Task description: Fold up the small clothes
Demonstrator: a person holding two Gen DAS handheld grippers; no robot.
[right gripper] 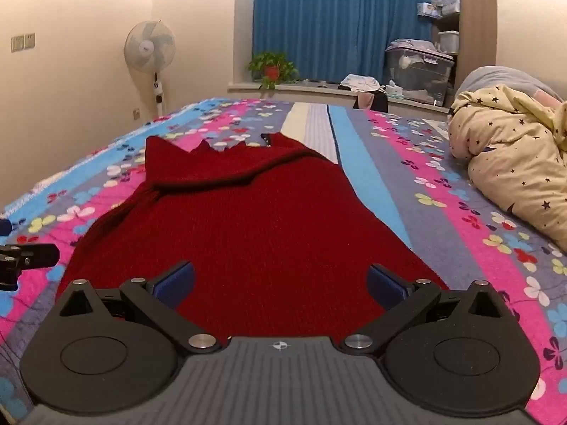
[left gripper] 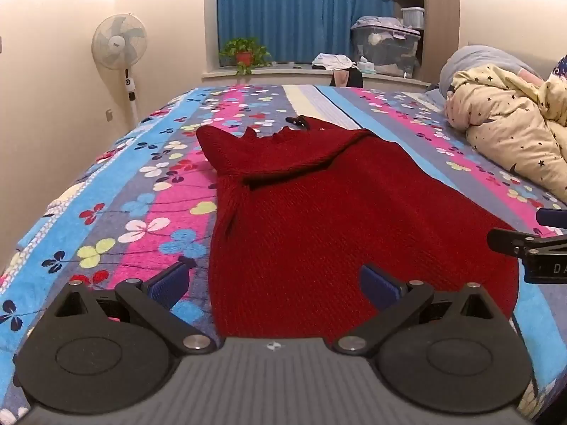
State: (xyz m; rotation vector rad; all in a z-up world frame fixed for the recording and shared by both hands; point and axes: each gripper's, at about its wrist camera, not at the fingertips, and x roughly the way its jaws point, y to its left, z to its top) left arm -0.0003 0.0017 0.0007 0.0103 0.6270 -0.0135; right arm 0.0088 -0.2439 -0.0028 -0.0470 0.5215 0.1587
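Note:
A dark red knitted garment lies flat on the flowered bedspread, with a sleeve folded across its far part; it also shows in the right wrist view. My left gripper is open and empty, low over the garment's near left edge. My right gripper is open and empty, over the garment's near hem. The right gripper's finger shows at the right edge of the left wrist view. The left gripper's finger shows at the left edge of the right wrist view.
A cream star-print duvet is bunched on the bed's right side. A standing fan is by the left wall. A potted plant, clothes and storage boxes sit on the window ledge before blue curtains.

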